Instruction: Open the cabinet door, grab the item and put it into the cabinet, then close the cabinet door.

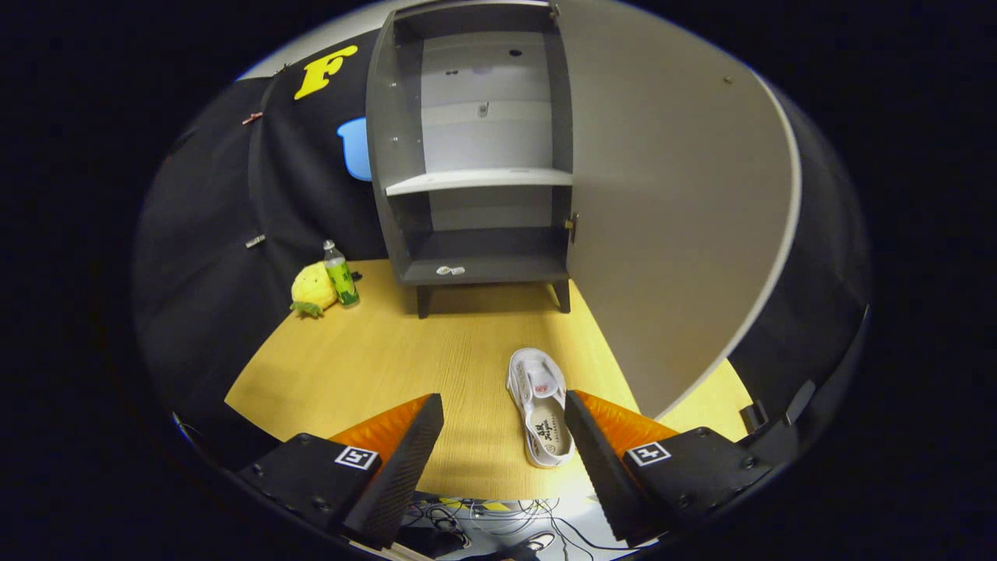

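A grey cabinet [475,156] stands at the back of the wooden table [374,366], its door [670,218] swung wide open to the right. Inside are a white shelf [479,181] and a dark bottom board with a small pale object [450,271] near its front lip. A white sandal [539,405] lies flat on the table, toe toward the cabinet, just inside the right finger. My gripper [505,413] is open and holds nothing; the sandal's heel lies between the fingertips, nearer the right one.
A yellow plush toy [311,290] and a small bottle with a green label [340,274] stand at the table's back left, beside the cabinet. The open door's edge reaches forward past the sandal on the right. Cables [498,518] lie on the floor below the table's front edge.
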Demonstrator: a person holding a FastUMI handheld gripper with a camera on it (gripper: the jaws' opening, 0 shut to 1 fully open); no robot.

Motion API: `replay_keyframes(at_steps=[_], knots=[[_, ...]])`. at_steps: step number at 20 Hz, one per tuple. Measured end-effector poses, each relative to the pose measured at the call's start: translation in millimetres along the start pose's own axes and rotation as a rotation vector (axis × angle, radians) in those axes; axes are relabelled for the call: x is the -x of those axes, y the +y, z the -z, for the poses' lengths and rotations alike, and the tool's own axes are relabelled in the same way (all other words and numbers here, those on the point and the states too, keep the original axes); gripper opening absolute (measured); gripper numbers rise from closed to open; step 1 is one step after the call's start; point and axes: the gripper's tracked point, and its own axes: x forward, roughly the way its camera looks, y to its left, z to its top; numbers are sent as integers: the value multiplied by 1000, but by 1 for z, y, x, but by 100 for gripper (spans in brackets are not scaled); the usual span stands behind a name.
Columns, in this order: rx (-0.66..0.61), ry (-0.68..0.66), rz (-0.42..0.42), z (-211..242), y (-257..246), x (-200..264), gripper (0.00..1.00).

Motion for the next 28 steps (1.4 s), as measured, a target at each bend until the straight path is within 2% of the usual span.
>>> replay_keyframes(at_steps=[8,12,18,22,24,26,28], knots=[[167,256,-36,71,0,-102,99],[175,364,-73,102,-13,-132,99],[172,413,-146,109,-9,-169,99],[224,403,-144,105,-5,-186,98],[236,401,-111,105,-12,-192,80],[251,402,-70,106,-26,-197,49],[214,431,-72,108,-25,-195,19]])
